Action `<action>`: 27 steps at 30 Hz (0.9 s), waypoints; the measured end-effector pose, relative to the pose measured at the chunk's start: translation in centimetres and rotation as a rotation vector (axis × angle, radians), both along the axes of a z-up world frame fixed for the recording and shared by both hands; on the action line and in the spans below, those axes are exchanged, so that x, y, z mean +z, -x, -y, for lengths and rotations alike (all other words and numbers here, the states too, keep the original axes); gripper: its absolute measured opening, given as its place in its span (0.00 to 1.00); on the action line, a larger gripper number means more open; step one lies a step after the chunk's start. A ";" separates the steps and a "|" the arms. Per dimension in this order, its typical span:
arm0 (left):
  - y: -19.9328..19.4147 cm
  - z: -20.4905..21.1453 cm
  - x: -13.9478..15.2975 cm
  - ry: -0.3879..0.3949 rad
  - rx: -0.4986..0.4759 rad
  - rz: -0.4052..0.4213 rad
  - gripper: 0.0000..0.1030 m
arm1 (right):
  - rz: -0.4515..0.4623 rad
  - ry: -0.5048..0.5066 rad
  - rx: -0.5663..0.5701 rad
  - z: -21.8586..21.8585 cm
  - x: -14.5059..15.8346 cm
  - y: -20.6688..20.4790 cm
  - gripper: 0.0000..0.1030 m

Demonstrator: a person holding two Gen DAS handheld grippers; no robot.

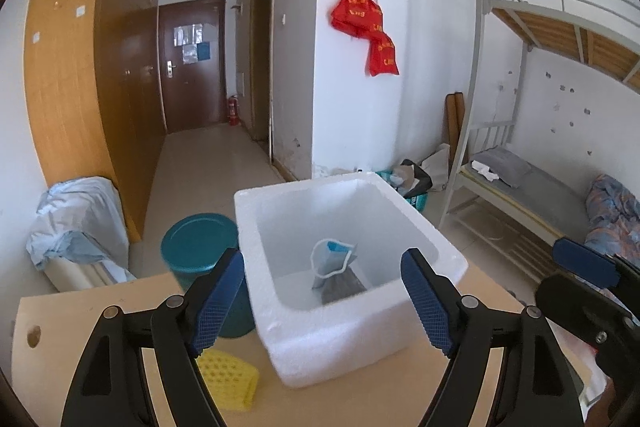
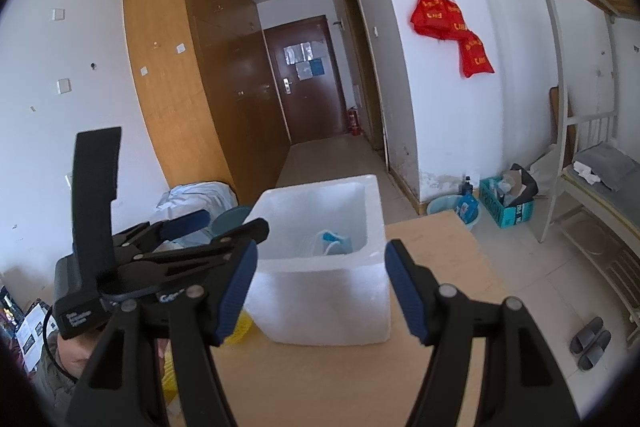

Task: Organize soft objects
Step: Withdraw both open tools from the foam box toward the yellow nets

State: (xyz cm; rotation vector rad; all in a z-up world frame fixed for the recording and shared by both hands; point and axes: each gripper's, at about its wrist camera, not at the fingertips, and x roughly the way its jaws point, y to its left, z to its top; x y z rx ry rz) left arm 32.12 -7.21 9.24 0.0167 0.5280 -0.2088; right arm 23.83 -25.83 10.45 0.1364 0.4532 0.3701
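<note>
A white foam box (image 1: 352,331) stands on the wooden table (image 1: 100,311). Inside it lie a blue and white face mask (image 1: 332,259) and a grey pouch (image 1: 344,287) under it. My left gripper (image 1: 324,303) hovers just in front of the box, open, with nothing between its blue pads. In the right wrist view the foam box (image 2: 320,279) sits straight ahead with the mask (image 2: 334,241) showing over its rim. My right gripper (image 2: 320,291) is open and empty in front of the box. The left gripper (image 2: 220,227) is to its left.
A yellow perforated basket (image 1: 228,383) lies on the table left of the box. A teal bucket (image 1: 200,247) stands just beyond the table edge. A bunk bed (image 1: 540,187) is at the right and slippers (image 2: 590,343) lie on the floor.
</note>
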 end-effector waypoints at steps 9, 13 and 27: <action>5.4 -2.1 0.2 0.028 0.054 0.013 0.79 | 0.016 0.019 0.054 -1.1 0.5 3.8 0.78; 8.5 -3.3 -0.1 0.043 0.083 0.015 0.79 | 0.004 0.032 0.088 -1.7 0.1 5.2 0.78; 17.4 -8.2 -3.0 0.029 0.227 0.048 0.97 | 0.002 0.094 0.228 -6.3 -2.5 9.4 0.93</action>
